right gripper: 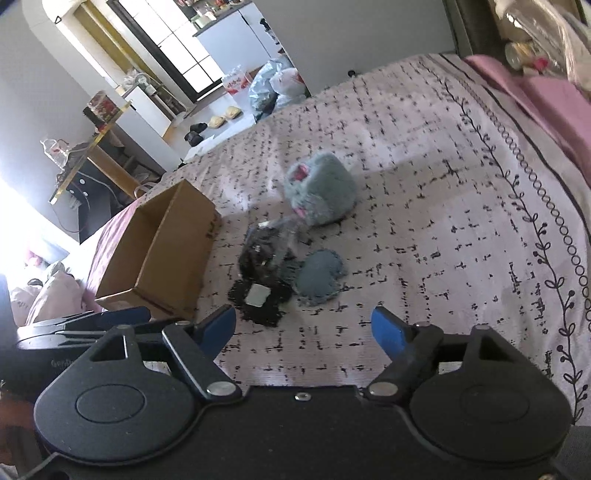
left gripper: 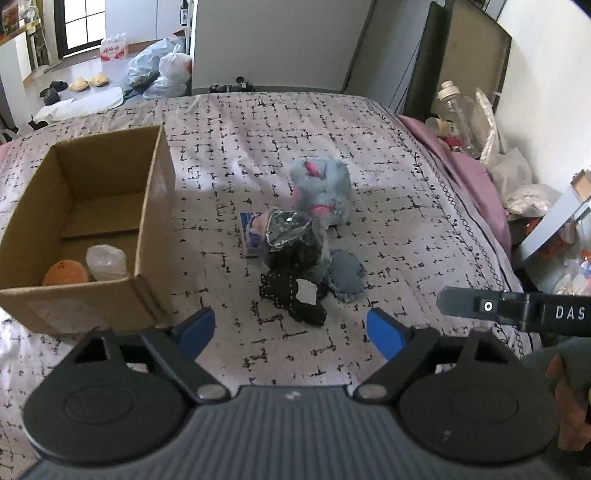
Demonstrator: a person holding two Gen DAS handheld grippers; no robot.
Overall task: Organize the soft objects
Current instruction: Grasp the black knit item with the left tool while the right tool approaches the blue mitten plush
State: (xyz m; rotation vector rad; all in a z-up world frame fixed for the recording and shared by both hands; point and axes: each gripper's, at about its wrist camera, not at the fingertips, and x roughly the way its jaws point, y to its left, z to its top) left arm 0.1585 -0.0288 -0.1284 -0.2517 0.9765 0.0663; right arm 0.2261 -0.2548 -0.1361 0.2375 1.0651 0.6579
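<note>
Orange ball (left gripper: 64, 272) and clear bottle (left gripper: 106, 263) already in box (left gripper: 155, 177); plush toy (left gripper: 321, 192), black cloth (left gripper: 291, 295), blue pad (left gripper: 345, 275) left on bed (left gripper: 406, 206); left gripper (left gripper: 290, 332) and right gripper (right gripper: 303, 326) fingers spread, empty

You are in a lived-in bedroom at home: a wide bed with a pale pink bedspread printed in black dashes (left gripper: 332, 140) fills the room, a dark upholstered headboard panel (left gripper: 461, 62) leans on the wall, beige slippers (left gripper: 88, 82) lie on the floor by a dark-framed window (left gripper: 77, 22), beside tied plastic bags (left gripper: 162, 70).
</note>
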